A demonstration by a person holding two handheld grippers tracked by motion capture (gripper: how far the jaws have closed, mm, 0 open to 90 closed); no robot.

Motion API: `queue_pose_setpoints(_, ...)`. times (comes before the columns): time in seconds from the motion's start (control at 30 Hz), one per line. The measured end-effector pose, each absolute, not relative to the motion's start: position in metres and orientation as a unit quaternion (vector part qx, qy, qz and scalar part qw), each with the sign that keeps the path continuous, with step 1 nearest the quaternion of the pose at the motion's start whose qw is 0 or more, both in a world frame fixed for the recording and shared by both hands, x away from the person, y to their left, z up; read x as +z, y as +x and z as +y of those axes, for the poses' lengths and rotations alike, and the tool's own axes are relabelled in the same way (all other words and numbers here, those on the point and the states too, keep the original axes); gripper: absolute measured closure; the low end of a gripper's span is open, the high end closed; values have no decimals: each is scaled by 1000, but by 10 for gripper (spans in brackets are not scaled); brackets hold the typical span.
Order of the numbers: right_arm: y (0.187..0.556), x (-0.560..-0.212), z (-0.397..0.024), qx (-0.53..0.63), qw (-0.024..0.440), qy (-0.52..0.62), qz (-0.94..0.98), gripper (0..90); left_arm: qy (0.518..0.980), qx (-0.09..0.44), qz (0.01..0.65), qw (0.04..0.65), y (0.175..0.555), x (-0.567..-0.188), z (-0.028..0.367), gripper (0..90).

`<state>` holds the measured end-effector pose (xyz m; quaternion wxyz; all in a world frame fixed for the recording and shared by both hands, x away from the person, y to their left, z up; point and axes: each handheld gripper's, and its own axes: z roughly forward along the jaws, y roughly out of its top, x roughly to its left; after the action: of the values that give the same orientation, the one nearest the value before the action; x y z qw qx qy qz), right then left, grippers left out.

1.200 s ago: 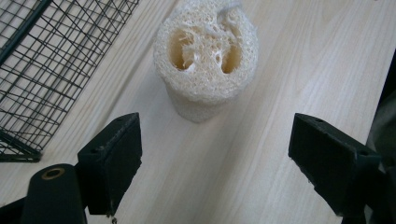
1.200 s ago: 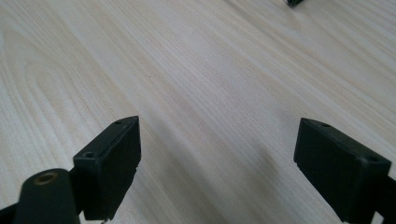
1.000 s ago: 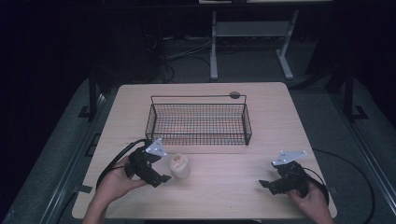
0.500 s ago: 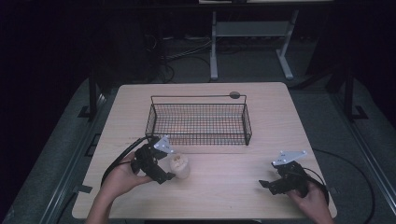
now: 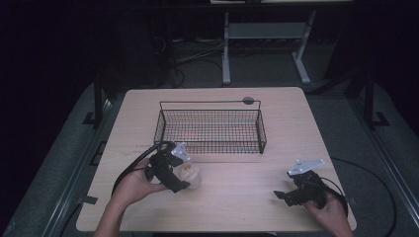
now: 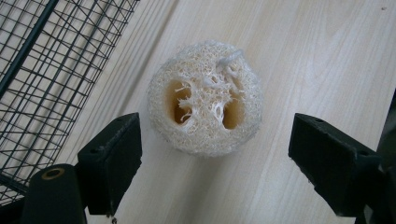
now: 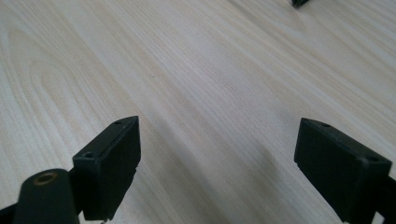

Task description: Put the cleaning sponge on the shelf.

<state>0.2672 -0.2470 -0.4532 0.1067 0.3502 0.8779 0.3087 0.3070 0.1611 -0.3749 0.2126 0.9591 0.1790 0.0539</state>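
- Left gripper point(image 6: 215, 154) — jaws spread wide, released, with the loofah sponge point(image 6: 205, 98) lying on the table point(image 5: 232, 197) between and just beyond them, untouched.
- Step, as I judge it: lining up the grasp; next the jaws must ease forward and close on the sponge, likely bound for the wire basket point(image 5: 210, 129) just beyond it.
- Right gripper point(image 7: 217, 158) — open over bare wood, near right, idle.
- The sponge's underside is hidden; the basket's inside is hard to make out.
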Motion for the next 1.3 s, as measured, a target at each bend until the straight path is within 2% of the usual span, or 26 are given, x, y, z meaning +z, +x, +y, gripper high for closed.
queue_pose_setpoints(1.1, 268, -454, -247, 309, 101, 347, 879, 141, 971, 20, 175, 164, 326, -390, 135, 169)
queue_pose_setpoints(1.3, 268, -454, -247, 310, 99, 348, 879, 142, 972, 19, 171, 160, 326, -391, 135, 230)
